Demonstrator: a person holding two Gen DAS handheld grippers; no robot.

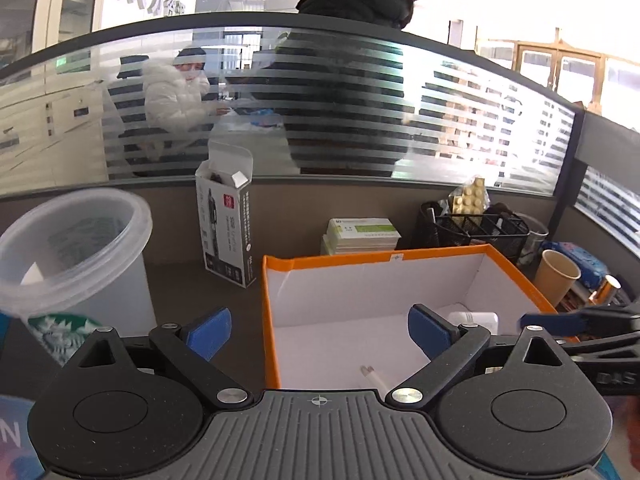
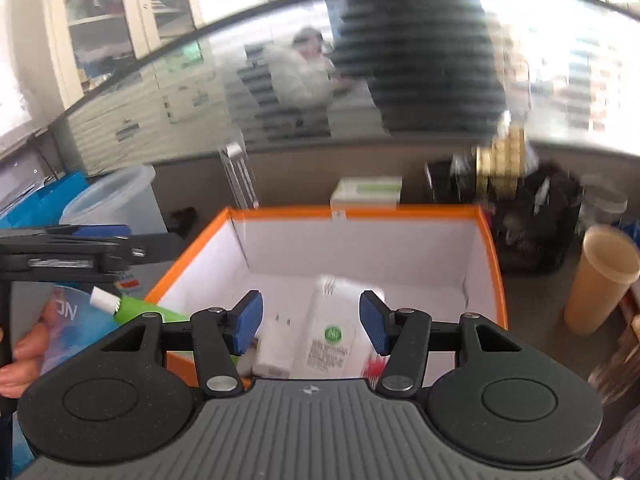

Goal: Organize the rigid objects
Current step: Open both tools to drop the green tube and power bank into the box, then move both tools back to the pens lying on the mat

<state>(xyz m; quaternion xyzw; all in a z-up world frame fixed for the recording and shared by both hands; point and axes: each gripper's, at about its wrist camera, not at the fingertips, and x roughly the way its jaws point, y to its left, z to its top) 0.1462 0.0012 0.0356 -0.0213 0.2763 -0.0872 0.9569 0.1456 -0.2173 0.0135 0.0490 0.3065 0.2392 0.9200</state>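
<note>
Left gripper [image 1: 320, 336]: jaws spread wide, nothing between the blue pads, straddling the left wall of the orange-rimmed box [image 1: 272, 320]. Right gripper [image 2: 311, 322]: jaws well apart, holding nothing, poised above the box interior.

Obscured: the right wrist view is motion-blurred; print on the white package [image 2: 334, 332] is unreadable. A white adapter [image 2: 276, 344] beside it is partly hidden behind the left pad. In the left wrist view a white cable end [image 1: 370, 372] lies on the box floor, the rest cut off by the gripper body.

A green tube [image 2: 140, 308] lies at the box's left rim; whether it touches it cannot be determined.

Outside the box: a clear plastic cup [image 1: 76, 248] to the left and a paper cup [image 1: 556, 276] to the right.
</note>
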